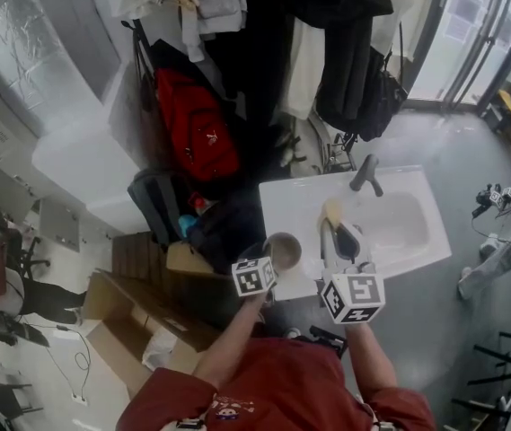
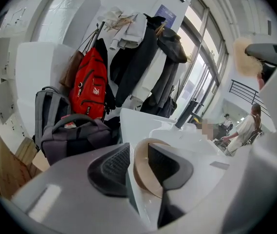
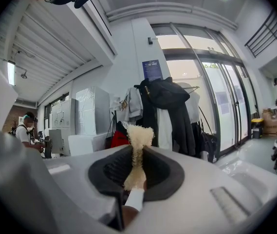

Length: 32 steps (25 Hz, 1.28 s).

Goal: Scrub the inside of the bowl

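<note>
Right tool (image 3: 137, 155) grips one scrubber (image 3: 139, 133); left tool (image 2: 136, 152) loosely straddles one bowl (image 2: 141, 175)

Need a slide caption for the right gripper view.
Right gripper clamped on a pale scrubber, coats hanging behind.

Daylight from tall windows (image 3: 211, 96) ahead of the right gripper (image 3: 137, 154) floods the room, glaring off the white sink (image 1: 412, 227), while fisheye edges bend and darken.

I see the tan bowl (image 1: 282, 250) upright on the rim of the white sink (image 1: 282, 200); the pale, fibrous scrubber (image 3: 138, 133) stands pinched in my right claw (image 3: 137, 152).
</note>
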{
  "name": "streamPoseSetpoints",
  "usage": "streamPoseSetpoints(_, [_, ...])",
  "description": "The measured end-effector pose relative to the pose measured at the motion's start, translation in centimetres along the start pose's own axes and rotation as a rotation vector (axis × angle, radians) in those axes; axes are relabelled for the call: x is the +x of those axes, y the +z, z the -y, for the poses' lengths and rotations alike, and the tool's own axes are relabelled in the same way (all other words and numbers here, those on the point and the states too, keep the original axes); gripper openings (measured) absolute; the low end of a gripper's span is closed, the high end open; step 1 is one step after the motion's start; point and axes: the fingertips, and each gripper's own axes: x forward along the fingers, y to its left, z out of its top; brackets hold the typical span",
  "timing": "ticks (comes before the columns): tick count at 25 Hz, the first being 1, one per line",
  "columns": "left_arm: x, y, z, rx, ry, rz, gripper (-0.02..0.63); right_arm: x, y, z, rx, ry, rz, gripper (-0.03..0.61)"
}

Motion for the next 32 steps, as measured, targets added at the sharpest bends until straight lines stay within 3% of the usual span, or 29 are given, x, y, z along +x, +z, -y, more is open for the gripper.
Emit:
streamPoseSetpoints(11, [-2.6,5.8,1.8,0.099,-0.005,0.17,0.13,-0.3,0.2,0.7,-0.006,-0.023,0.018,0.049])
streamPoseSetpoints(21, [-8.6,15.2,6.2,0.258,-0.048,0.44,0.129,0.0,1.8,1.3,-0.038,-0.045,0.073,0.049])
streamPoseSetpoints(28, [-12.1,19.6,9.1,0.356,-0.08,0.567,0.121,-0.2,3.4,2.3,-0.089,-0.083,0.133,0.049])
streamPoseSetpoints(32, [-13.7,21.2,11.2,0.464,-0.082,0.627,0.103,-0.3,5.0,2.4,-0.15,-0.091,0.186,0.049])
